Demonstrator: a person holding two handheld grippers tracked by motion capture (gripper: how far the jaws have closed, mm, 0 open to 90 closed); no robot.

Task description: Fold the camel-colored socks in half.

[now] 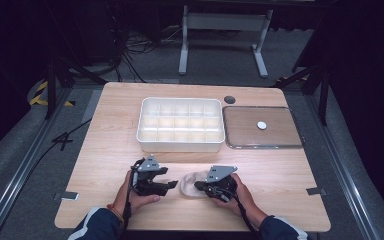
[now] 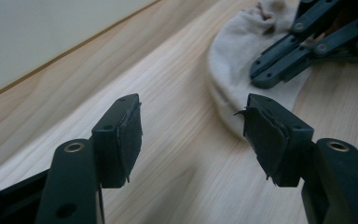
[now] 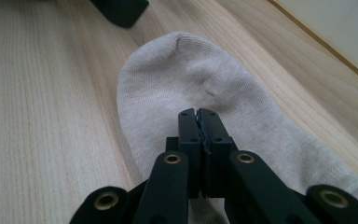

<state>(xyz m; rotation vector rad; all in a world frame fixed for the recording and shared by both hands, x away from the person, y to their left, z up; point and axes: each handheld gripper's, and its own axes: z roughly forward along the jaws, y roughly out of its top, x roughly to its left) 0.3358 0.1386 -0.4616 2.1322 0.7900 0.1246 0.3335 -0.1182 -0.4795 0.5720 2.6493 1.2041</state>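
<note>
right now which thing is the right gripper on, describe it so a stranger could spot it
On the wooden table, look at the near edge in front of the white divided tray. Between the two grippers lies a pale beige sock, flat and soft, the only cloth item there; the right gripper is shut over it.

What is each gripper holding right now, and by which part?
The right gripper is shut over the middle of the beige knitted sock, though pinched fabric isn't visible. The left gripper holds nothing.
</note>
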